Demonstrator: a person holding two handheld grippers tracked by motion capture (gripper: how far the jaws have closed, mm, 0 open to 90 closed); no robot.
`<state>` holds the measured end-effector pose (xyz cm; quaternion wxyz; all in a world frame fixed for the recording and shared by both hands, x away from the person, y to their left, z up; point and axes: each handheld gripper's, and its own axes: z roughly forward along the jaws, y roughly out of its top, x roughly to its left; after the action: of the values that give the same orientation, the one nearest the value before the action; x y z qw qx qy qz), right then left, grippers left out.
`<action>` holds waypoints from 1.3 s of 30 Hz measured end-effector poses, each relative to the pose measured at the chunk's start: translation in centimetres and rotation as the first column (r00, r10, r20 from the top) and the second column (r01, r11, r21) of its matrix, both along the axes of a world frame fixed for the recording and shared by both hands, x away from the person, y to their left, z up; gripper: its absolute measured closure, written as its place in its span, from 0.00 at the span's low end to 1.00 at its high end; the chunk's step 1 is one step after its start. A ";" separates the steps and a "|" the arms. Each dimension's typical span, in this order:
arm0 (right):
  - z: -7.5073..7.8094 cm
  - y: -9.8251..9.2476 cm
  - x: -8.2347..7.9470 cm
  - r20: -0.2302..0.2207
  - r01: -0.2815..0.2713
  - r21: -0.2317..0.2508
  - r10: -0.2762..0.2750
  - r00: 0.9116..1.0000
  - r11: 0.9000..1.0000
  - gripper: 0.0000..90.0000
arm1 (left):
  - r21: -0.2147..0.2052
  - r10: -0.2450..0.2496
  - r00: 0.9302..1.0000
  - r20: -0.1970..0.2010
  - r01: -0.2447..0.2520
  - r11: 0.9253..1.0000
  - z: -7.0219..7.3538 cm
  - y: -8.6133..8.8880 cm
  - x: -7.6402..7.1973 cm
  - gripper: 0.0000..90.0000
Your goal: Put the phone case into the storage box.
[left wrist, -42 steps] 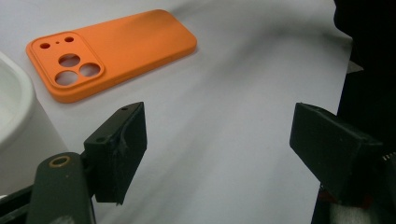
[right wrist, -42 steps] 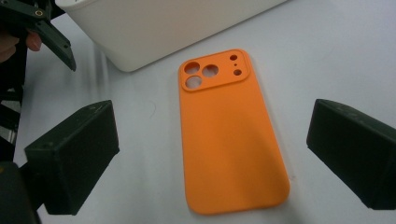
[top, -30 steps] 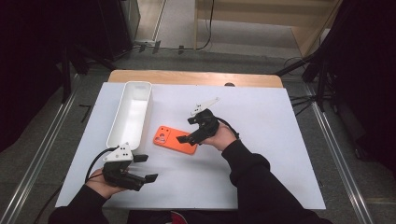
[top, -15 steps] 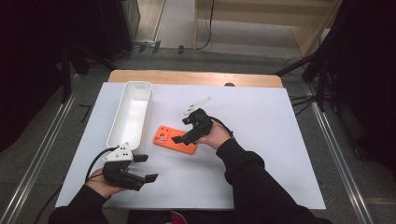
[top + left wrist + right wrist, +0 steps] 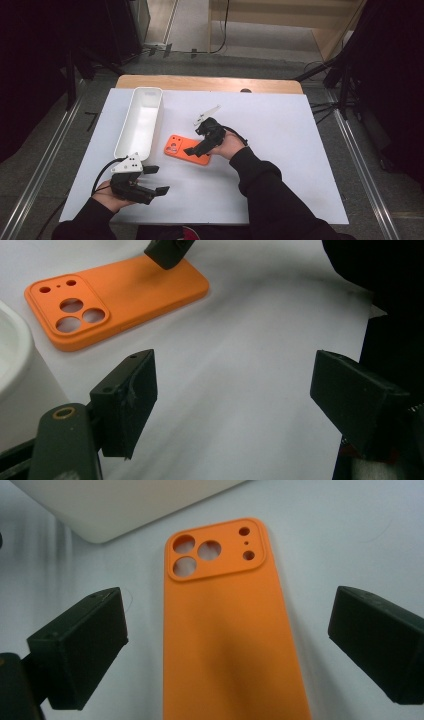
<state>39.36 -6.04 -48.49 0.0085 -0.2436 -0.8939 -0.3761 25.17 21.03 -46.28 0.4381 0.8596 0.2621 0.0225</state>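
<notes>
An orange phone case [image 5: 181, 148] [image 5: 225, 630] [image 5: 120, 300] lies back-up on the white table, camera holes toward the white tray [image 5: 140, 120]. My right gripper [image 5: 196, 142] [image 5: 225, 645] hovers over the case's plain end. It is open, one jaw on each side of the case, with a gap to each long edge. One right gripper fingertip [image 5: 167, 252] sits above the case's far end in the left gripper view. My left gripper [image 5: 157, 180] [image 5: 235, 395] rests near the table's front left, open with nothing between its jaws, pointing toward the case.
The long white tray [image 5: 15, 355] stands empty left of the case, close to the left gripper. The table's white sheet [image 5: 280, 130] ends at a wooden strip [image 5: 210, 83] at the back. Metal rails and cables lie on the floor around the table.
My right gripper has shifted slightly left, farther over the orange case. The left gripper and the case have stayed put.
</notes>
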 end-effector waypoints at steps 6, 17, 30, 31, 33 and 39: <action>-0.4 0.3 -0.2 0.009 -0.033 -0.055 0.034 0.999 0.998 0.02 | 0.000 0.000 1.000 0.001 0.000 1.000 0.0 0.0 0.0 0.21; -1.0 0.8 -0.4 0.002 -0.060 -0.162 0.061 0.998 0.985 0.02 | 0.000 -0.003 1.000 0.000 0.003 1.000 0.0 -0.1 0.0 0.21; -1.6 1.3 -0.7 0.007 -0.098 -0.253 0.103 0.995 0.962 0.02 | 0.001 -0.001 1.000 -0.001 0.001 1.000 0.0 0.0 0.0 0.21; -1.6 1.3 -0.7 0.007 -0.098 -0.253 0.103 0.995 0.962 0.02 | 0.001 -0.001 1.000 -0.001 0.001 1.000 0.0 0.0 0.0 0.21; -1.6 1.3 -0.7 0.012 -0.096 -0.260 0.102 0.995 0.961 0.02 | 0.001 -0.003 1.000 -0.002 0.003 1.000 0.0 -0.1 0.0 0.21; -1.6 1.5 -1.0 0.047 -0.093 -0.293 0.112 0.993 0.951 0.07 | 0.002 -0.001 1.000 -0.001 0.001 1.000 0.0 0.0 0.0 0.21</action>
<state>38.37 -4.53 -50.05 -0.0362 -0.1835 -0.9507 -0.2473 25.16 20.99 -46.31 0.4373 0.8601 0.2619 0.0221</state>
